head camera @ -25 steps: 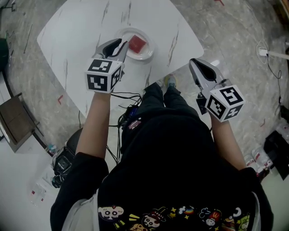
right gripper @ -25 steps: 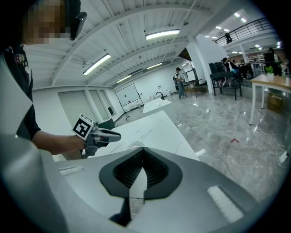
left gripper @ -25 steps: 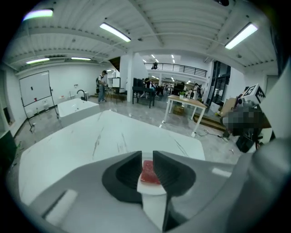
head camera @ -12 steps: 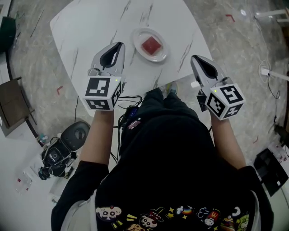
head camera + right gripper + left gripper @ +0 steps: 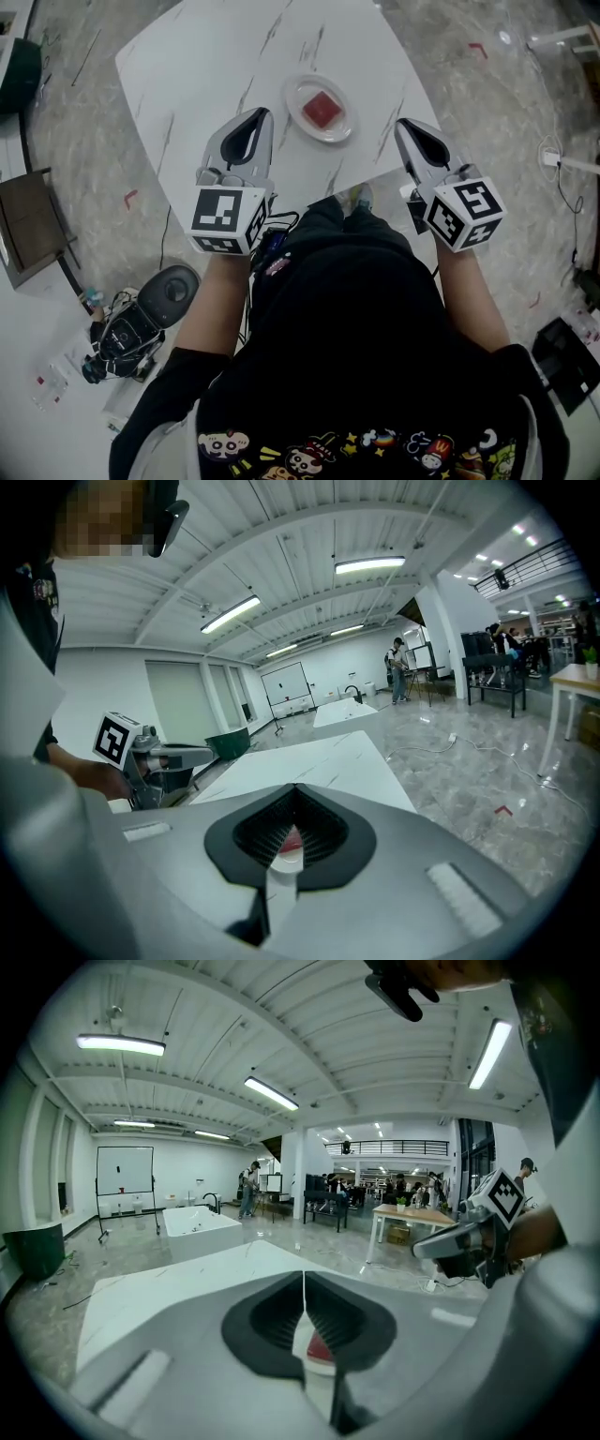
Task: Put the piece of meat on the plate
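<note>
Both sets of jaws are pressed together with nothing between them. On the left gripper (image 5: 260, 116) the pads meet in a thin line, same on the right gripper (image 5: 405, 127), so neither one is carrying anything. Makes sense, because the piece of meat (image 5: 322, 110) sits flat in the middle of the plate (image 5: 291, 98), just above centre in the head view. Looks to me like the job's basically done. The grippers hang low in the frame, one on each side of the plate and apart from it, tips pointing toward it. You can see the red chunk through the dark opening in both gripper views. My guess is they're parked there to stay clear of the plate. The plate itself is on the white marbled table (image 5: 216, 66), close to its near edge.
</note>
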`<state>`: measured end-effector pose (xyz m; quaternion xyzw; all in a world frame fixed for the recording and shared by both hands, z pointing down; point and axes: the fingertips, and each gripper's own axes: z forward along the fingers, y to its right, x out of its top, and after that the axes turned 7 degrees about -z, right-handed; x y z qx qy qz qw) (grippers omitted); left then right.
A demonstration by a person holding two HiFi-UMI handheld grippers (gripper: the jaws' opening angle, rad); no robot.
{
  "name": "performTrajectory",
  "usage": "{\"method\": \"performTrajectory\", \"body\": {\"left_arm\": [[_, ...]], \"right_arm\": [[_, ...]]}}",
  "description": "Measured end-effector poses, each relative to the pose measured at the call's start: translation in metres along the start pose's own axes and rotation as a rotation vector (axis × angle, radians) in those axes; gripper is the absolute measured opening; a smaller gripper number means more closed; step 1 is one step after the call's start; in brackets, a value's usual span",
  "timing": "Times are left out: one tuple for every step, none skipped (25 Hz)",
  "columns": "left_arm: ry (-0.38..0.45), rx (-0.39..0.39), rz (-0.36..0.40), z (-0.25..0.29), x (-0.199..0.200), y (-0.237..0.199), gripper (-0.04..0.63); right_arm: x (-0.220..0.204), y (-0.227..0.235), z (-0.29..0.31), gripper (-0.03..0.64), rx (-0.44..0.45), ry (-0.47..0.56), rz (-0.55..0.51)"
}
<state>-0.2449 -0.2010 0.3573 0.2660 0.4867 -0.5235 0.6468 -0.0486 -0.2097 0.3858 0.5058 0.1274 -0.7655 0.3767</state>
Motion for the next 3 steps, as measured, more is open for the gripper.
{"method": "performTrajectory", "body": {"left_arm": [[0.001, -0.004, -0.002, -0.0005, 0.0009, 0.0008, 0.000], [0.002, -0.007, -0.004, -0.0009, 0.0018, 0.0015, 0.000], [0.003, -0.011, -0.006, -0.0014, 0.0027, 0.0022, 0.000]], "right_arm": [[0.0010, -0.0003, 0.0003, 0.023, -0.002, 0.002, 0.001], [0.0020, -0.0007, 0.0006, 0.024, -0.004, 0.004, 0.002], [0.0029, -0.0011, 0.0008, 0.023, -0.006, 0.007, 0.004]]}}
